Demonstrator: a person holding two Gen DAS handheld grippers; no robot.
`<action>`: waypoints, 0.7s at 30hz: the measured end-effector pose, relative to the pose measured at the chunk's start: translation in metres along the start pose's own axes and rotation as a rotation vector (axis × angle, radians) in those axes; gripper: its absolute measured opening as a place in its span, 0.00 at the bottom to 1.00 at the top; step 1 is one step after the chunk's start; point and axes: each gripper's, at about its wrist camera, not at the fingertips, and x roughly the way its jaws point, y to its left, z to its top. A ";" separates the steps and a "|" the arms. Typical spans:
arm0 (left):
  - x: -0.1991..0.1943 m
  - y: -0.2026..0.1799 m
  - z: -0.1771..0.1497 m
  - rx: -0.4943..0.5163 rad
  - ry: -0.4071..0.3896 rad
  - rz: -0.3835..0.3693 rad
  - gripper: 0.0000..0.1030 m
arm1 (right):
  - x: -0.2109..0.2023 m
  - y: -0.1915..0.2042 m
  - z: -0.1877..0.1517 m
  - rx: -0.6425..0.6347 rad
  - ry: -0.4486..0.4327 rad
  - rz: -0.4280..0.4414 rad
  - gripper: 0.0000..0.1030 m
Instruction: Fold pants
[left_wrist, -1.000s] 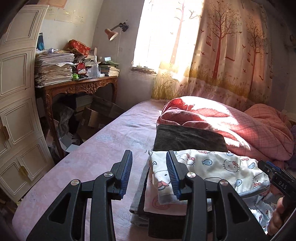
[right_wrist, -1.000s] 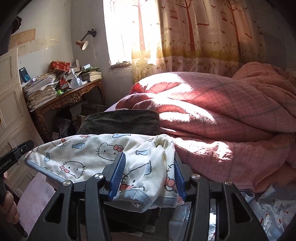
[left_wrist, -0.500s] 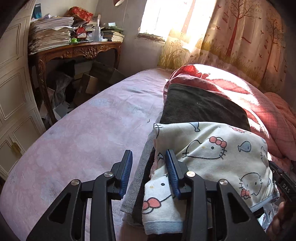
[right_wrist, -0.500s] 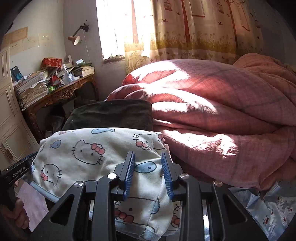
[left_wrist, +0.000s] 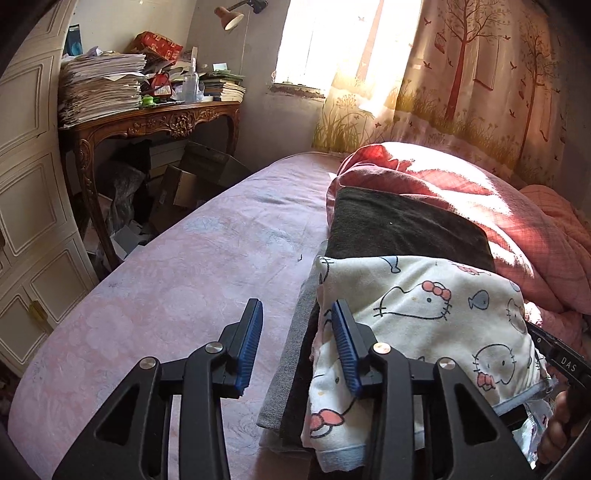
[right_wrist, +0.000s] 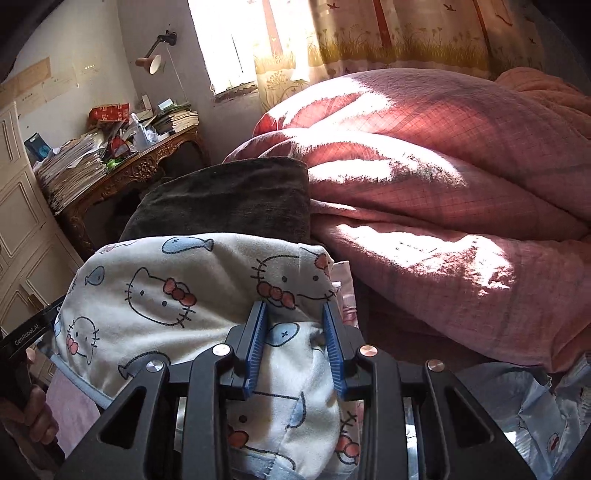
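Pants with the cartoon-cat and fish print sit folded on top of a small stack of dark and grey garments on the pink bedsheet, right beside a rumpled pink quilt. A dark folded piece lies just behind them, its far edge against the quilt.

Over on the left wrist view, the left gripper stands with its jaws apart and nothing between the blue pads; the right-hand finger rests against the near left edge of the printed fabric, while the other finger hangs over the grey garment edge and sheet. At the right border of that view the other tool's black handle and the fingers of a hand are just showing.

From the right wrist view, the right gripper has a raised fold of the printed pants between its blue pads. Its jaws have just been closing, and now the pads sit against that bunched fabric on both sides, pinching it. The left hand grips its black handle at the lower left edge.

Behind it all, a carved wooden table is heaped with papers, with a wall lamp above it and a tree-print curtain glowing in the sun.
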 end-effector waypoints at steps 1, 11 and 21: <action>-0.008 0.000 0.001 -0.002 -0.014 -0.005 0.35 | -0.006 0.000 0.001 0.000 -0.013 -0.002 0.30; -0.104 -0.041 -0.001 0.130 -0.322 0.016 0.35 | -0.087 0.017 0.004 -0.039 -0.230 -0.008 0.30; -0.226 -0.069 -0.049 0.232 -0.642 -0.029 0.38 | -0.235 0.040 -0.017 -0.124 -0.589 0.019 0.31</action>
